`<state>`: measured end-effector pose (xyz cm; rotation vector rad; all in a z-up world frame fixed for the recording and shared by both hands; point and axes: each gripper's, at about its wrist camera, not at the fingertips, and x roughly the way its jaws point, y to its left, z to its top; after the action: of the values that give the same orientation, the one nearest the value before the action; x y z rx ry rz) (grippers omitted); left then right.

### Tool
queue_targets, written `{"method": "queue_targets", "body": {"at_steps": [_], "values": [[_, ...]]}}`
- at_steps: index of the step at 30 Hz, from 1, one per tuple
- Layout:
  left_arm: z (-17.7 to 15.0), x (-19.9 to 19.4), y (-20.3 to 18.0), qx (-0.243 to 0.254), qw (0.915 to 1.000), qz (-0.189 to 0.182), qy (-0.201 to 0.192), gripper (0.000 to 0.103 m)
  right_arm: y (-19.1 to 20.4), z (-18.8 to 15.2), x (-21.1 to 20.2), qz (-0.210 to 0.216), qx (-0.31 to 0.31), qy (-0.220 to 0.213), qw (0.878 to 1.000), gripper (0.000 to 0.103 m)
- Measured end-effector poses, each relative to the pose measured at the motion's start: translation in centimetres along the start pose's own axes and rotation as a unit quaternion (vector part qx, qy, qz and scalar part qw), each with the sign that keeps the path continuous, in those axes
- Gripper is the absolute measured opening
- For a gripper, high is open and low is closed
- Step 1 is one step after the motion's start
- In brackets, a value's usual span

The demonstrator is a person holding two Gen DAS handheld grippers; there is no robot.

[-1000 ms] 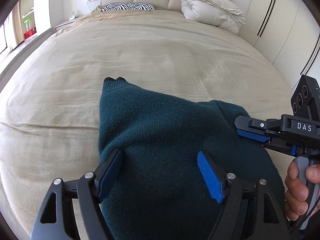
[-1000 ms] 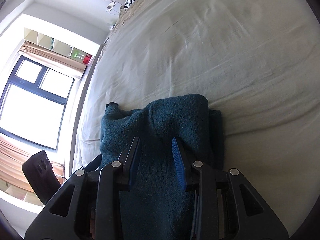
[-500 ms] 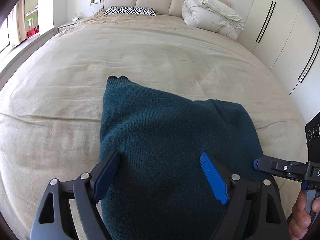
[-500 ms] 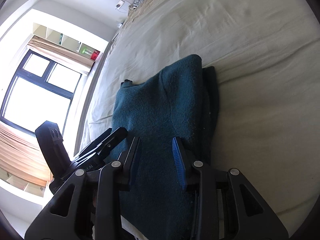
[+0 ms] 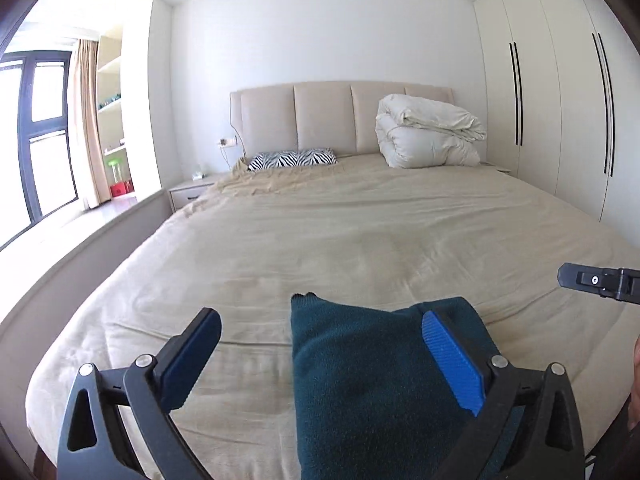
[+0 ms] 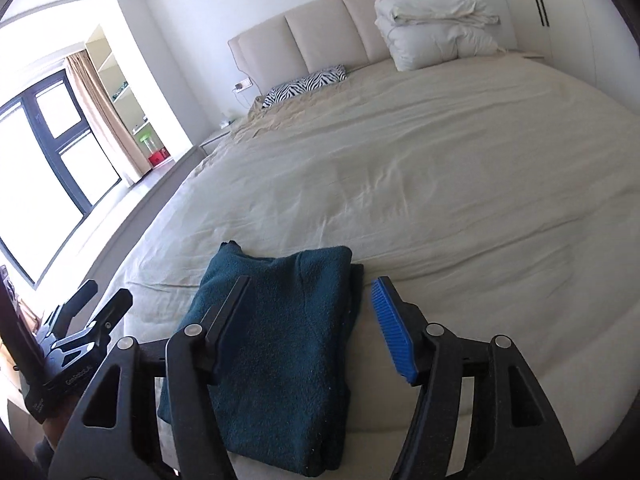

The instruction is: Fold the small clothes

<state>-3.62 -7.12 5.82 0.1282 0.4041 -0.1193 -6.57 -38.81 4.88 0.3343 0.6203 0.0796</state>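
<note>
A dark teal knitted garment (image 5: 376, 376) lies folded into a rectangle near the front edge of the beige bed (image 5: 360, 224). It also shows in the right wrist view (image 6: 280, 340). My left gripper (image 5: 320, 352) is open and empty, raised above the garment's left edge. My right gripper (image 6: 308, 312) is open and empty, held above the garment's right side; its tip shows at the right in the left wrist view (image 5: 592, 280). The left gripper shows at the lower left of the right wrist view (image 6: 88, 320).
A folded white duvet (image 5: 428, 136) and a zebra-print pillow (image 5: 292, 158) lie at the padded headboard (image 5: 320, 116). Wardrobe doors (image 5: 560, 112) stand on the right. A window (image 5: 36, 128), curtain and nightstand (image 5: 192, 192) are on the left.
Both grippers have lifted up and back from the garment and tilted towards the room. The right gripper has opened wider. The garment lies still, folded.
</note>
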Motion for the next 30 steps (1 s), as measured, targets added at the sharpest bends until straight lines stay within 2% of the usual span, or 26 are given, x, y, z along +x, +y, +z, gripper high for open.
{"method": "queue_targets", "body": {"at_steps": [1,3,5,7,8,10,13,15,18,21,23,28,30], "values": [[0.4,-1.4,-0.1,0.006,0.9997,0.017,-0.017,0.103,0.6,0.4,-1.3,-0.015,-0.015,-0.029,0.999,0.069],[1.5,-3.7,0.1,0.011,0.9981,0.045,-0.041,0.103,1.7,0.9,-4.0,-0.038,-0.034,-0.097,0.994,0.090],[2.6,-5.4,0.7,0.002,0.9974,0.054,-0.047,0.103,2.7,0.9,-7.2,-0.044,-0.049,-0.181,0.981,0.103],[3.6,-7.0,1.6,-0.017,0.9970,0.050,-0.056,0.103,3.9,1.5,-9.7,-0.057,-0.071,-0.242,0.966,0.103],[3.8,-7.7,2.1,-0.029,0.9965,0.052,-0.059,0.103,4.5,1.7,-10.8,-0.064,-0.082,-0.258,0.961,0.103],[4.3,-8.7,2.8,-0.045,0.9956,0.049,-0.065,0.103,5.3,2.4,-11.9,-0.064,-0.098,-0.264,0.957,0.103],[4.8,-8.3,3.2,-0.041,0.9962,0.065,-0.041,0.103,6.0,3.0,-13.9,-0.057,-0.095,-0.269,0.957,0.103],[4.2,-7.5,3.3,-0.040,0.9964,0.072,-0.020,0.103,6.8,3.1,-14.3,-0.065,-0.099,-0.261,0.958,0.103],[2.9,-5.1,3.6,-0.047,0.9953,0.068,0.050,0.103,7.7,2.2,-14.1,-0.069,-0.110,-0.227,0.965,0.103],[1.3,-3.4,3.2,-0.049,0.9914,0.059,0.106,0.103,8.2,0.9,-12.7,-0.061,-0.100,-0.168,0.979,0.103],[0.2,-2.6,3.0,-0.055,0.9882,0.039,0.137,0.103,8.4,-0.2,-11.2,-0.068,-0.106,-0.120,0.985,0.103],[-2.6,-1.8,1.8,-0.060,0.9807,0.021,0.185,0.103,7.5,-2.6,-7.1,-0.091,-0.083,-0.011,0.992,0.103],[-3.7,-1.5,1.5,-0.063,0.9776,0.016,0.201,0.103,7.1,-3.3,-5.5,-0.102,-0.069,0.038,0.992,0.103]]}}
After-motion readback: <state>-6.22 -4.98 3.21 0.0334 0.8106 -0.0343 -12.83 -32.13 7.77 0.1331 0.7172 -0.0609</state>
